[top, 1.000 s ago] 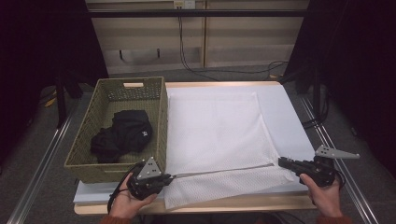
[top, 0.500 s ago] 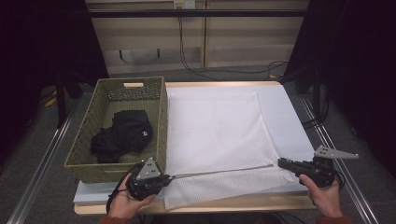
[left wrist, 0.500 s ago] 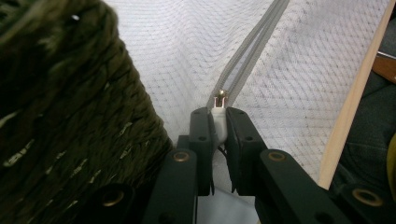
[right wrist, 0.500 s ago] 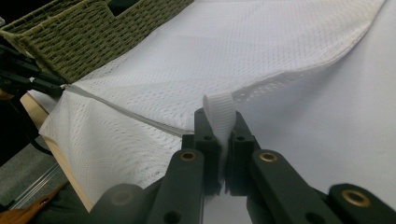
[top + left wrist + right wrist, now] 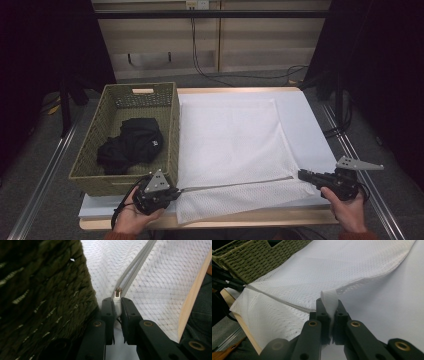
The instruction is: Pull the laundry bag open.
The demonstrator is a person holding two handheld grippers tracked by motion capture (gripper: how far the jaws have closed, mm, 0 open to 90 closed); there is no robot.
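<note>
The white mesh bag (image 5: pixel 235 145) is lying flat on the desk (image 5: pixel 300 220), right of the basket (image 5: pixel 95 175). The left hand-held gripper (image 5: pixel 176 191) is clamping the zipper pull (image 5: pixel 117 293) at the bag's near left corner, while the right hand-held gripper (image 5: pixel 301 174) is pinching the white tab (image 5: pixel 329 300) at the near right corner.

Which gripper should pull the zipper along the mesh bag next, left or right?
Left, most likely. The left gripper has its jaws shut on the small metal zipper pull of the white mesh laundry bag. The right gripper clamps the bag's white fabric tab at the far end, anchoring it.
</note>
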